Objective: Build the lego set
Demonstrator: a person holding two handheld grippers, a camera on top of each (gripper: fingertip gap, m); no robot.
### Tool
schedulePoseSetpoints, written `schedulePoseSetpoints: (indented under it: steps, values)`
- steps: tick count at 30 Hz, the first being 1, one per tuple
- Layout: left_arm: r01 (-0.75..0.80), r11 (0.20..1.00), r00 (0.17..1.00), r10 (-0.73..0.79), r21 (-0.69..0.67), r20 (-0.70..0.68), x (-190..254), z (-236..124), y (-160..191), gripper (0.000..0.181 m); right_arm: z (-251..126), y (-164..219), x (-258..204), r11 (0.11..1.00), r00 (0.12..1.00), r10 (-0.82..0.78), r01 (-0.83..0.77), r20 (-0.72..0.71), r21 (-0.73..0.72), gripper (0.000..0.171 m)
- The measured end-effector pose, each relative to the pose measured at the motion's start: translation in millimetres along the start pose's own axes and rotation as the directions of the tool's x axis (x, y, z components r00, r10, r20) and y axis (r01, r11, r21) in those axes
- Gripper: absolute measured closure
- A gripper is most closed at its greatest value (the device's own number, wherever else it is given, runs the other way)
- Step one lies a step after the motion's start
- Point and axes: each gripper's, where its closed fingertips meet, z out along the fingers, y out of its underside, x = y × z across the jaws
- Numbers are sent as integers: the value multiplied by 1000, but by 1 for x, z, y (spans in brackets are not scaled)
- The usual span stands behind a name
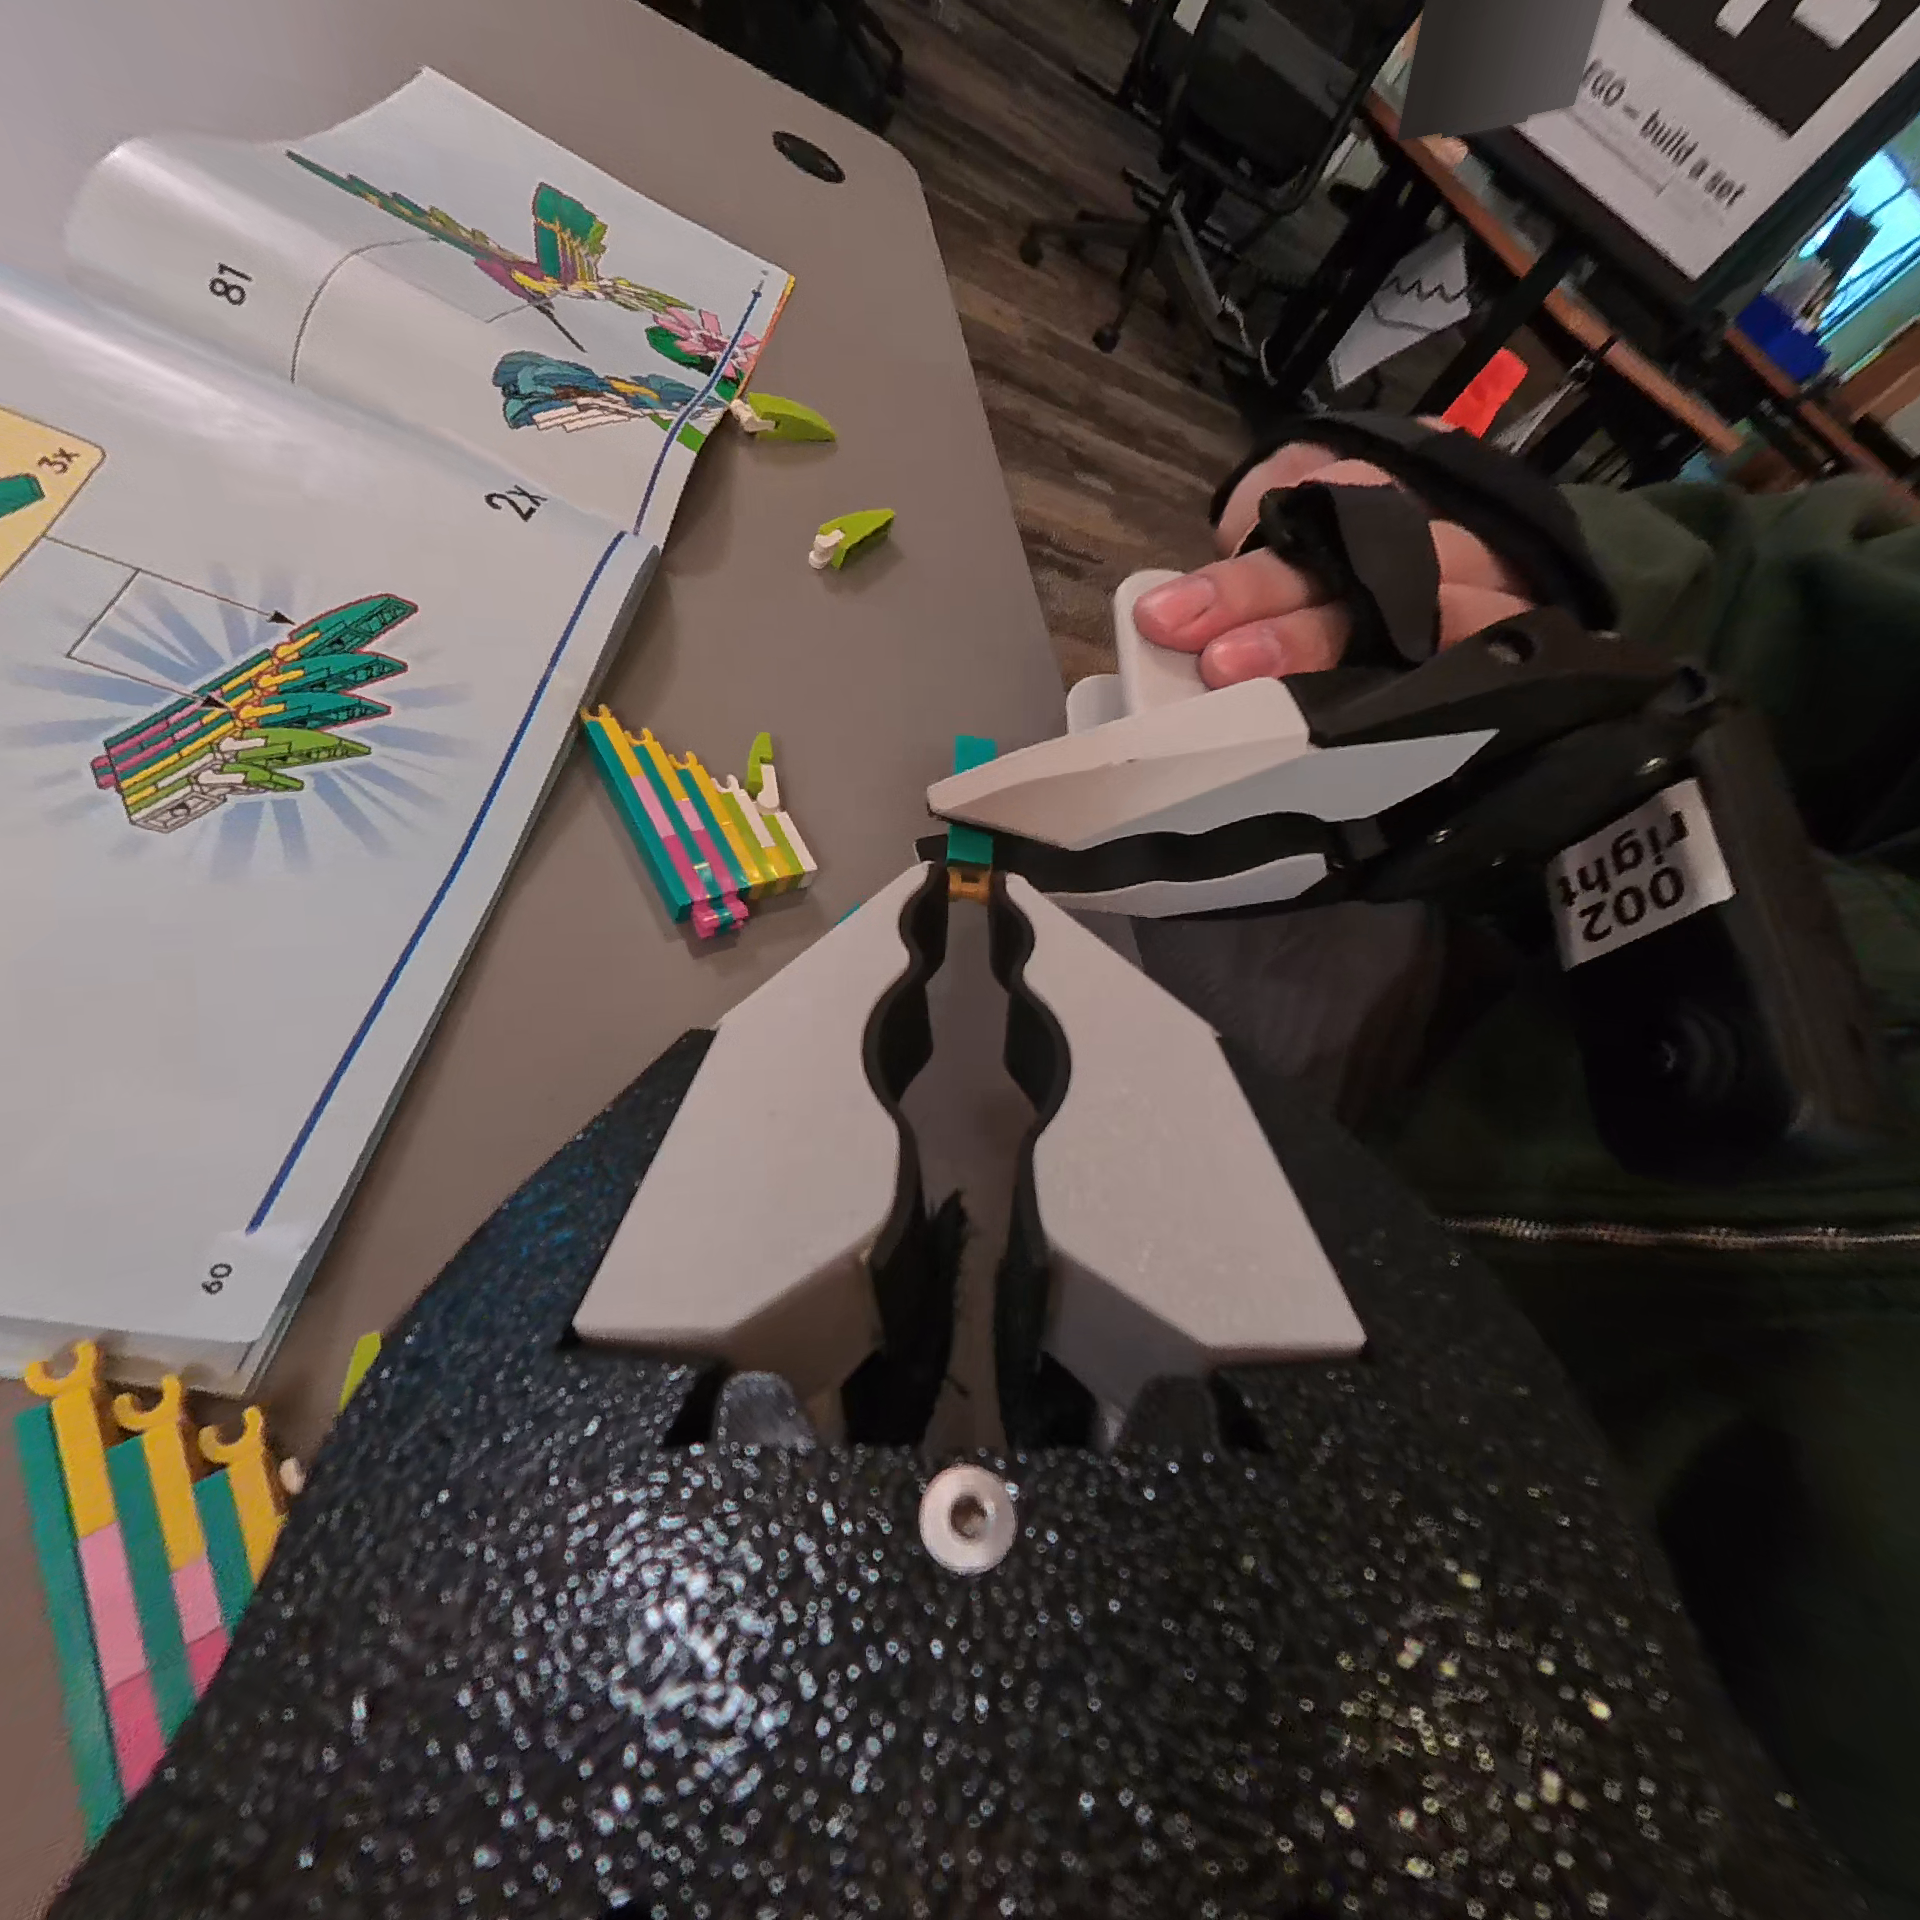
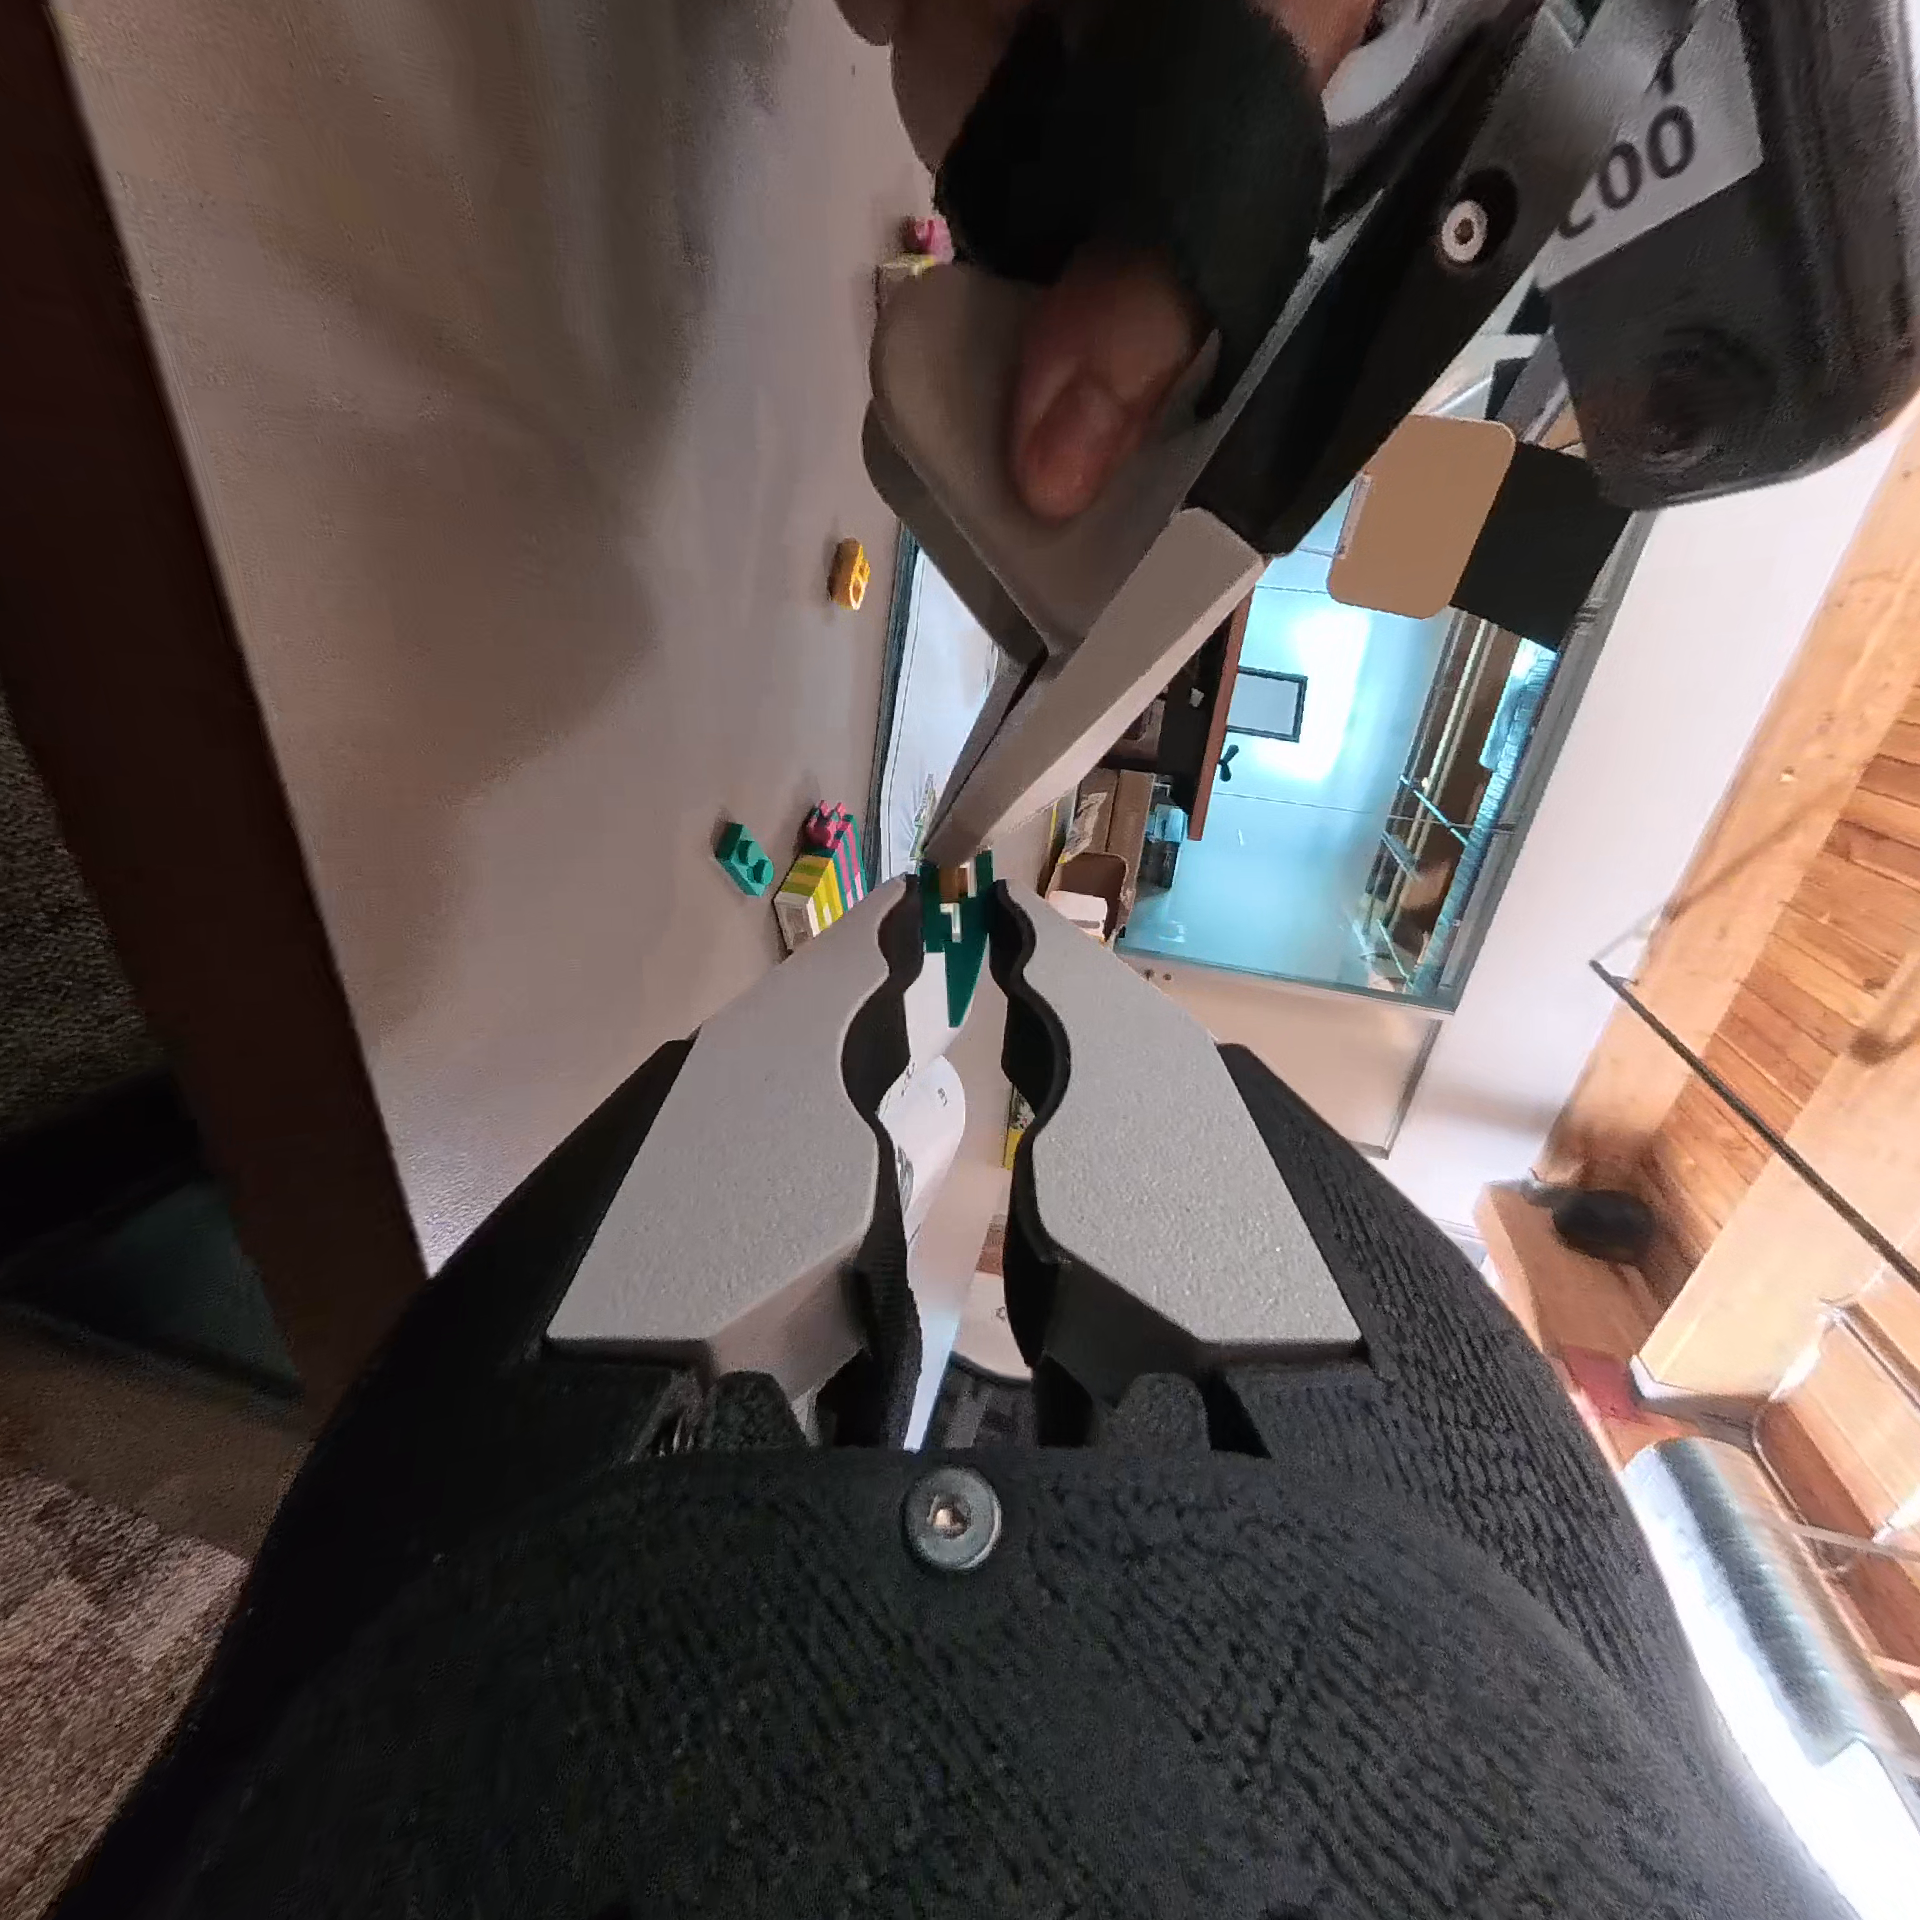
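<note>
My left gripper [image 1: 966, 896] is shut on a small yellow clip piece [image 1: 966, 883] at its fingertips. My right gripper [image 1: 938, 828] comes in from the right and is shut on a teal curved piece [image 1: 974, 753], which stands upright right above the yellow clip and touches it. In the right wrist view my right gripper [image 2: 954, 902] pinches the teal piece [image 2: 961, 971]. There the left gripper [image 2: 943, 844] reaches down from above with the yellow clip [image 2: 961, 878] against the teal piece's end. Both are held above the table's edge.
An open instruction booklet [image 1: 312, 644] lies on the grey table [image 1: 894, 644]. A striped feather assembly [image 1: 696, 831] lies beside it, another [image 1: 125, 1558] at the bottom left. Two lime pieces [image 1: 790, 416] [image 1: 854, 535] lie near the booklet. A teal brick [image 2: 743, 857] and a yellow piece [image 2: 850, 571] lie loose. My left and right fingertips are right by each other.
</note>
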Motion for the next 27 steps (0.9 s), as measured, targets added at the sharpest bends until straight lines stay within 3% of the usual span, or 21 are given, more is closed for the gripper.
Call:
schedulePoseSetpoints:
  steps: [1, 12, 27]
  values:
    - [17, 1000, 1000, -17, 18, -7, 0, -1, -2, 176, 1, 1, 2, 1000, 1000, -1, 1, -16, -3, 160]
    - [64, 994, 998, -65, 83, 12, -5, -3, -9, 176, 5, 3, 9, 995, 992, -84, 78, -95, -60, 159]
    - [27, 999, 1000, -27, 45, -4, -1, -3, -6, 176, 1, 0, 6, 998, 999, -8, 11, -47, 54, 159]
